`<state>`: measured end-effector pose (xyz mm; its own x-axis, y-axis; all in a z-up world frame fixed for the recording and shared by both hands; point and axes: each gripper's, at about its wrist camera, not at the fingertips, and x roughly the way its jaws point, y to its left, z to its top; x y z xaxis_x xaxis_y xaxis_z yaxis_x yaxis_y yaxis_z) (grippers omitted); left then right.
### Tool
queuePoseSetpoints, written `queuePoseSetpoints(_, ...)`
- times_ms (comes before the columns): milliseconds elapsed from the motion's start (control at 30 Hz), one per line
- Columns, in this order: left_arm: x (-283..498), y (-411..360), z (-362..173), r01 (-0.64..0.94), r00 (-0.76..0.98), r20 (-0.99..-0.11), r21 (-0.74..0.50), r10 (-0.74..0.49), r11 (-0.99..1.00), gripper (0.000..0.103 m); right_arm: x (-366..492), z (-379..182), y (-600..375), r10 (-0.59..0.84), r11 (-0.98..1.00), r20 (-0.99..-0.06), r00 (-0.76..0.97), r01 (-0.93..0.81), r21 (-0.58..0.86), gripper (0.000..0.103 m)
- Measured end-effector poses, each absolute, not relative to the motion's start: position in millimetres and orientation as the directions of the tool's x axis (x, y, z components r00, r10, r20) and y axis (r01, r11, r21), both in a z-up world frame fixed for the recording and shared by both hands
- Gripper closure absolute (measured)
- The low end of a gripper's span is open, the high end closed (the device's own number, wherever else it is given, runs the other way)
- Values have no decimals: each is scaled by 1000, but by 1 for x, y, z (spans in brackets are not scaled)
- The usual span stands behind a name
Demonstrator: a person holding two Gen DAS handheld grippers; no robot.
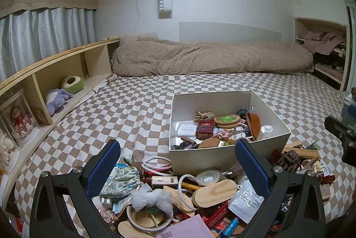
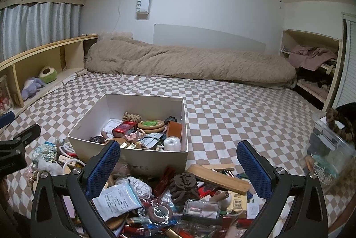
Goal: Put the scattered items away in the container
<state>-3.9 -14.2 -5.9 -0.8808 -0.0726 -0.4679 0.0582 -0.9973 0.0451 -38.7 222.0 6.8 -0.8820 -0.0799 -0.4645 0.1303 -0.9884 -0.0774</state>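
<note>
Both the left gripper (image 1: pixel 178 162) and right gripper (image 2: pixel 178 162) hover with fingers wide apart and empty over the near clutter pile (image 2: pixel 178 200), just before the open white cardboard box (image 1: pixel 229 155) on the checked bed, where tangled, overlapping items risk snagging or dragging neighbours when gripped.

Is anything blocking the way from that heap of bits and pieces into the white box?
Nothing visible does. The white box sits open-topped on the checked bedspread, right behind the heap. Its near wall is the only thing to lift things over. Both the left gripper and right gripper hang open above the heap.
</note>
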Motion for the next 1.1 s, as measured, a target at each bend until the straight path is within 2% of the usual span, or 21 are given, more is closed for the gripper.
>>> queuePoseSetpoints(567, -23, -48, -24, 90, -834, -551, -109, -15, -990, 0, -63, -25, 227, -115, -987, -527, -842, 156, -34, 0)
queuePoseSetpoints(700, -31, -54, -33, 82, -812, -584, -146, 19, -986, 0, -71, -38, 229, -186, -979, -538, -822, 200, 34, 0)
queuePoseSetpoints(767, -34, -57, -37, 87, -805, -593, -153, 21, -984, 0, -73, -44, 228, -208, -975, -536, -818, 218, 47, 0)
queuePoseSetpoints(1100, -42, -55, -51, 94, -776, -631, -117, 1, -989, 0, -87, -90, 192, -318, -915, -643, -697, 402, 17, 0)
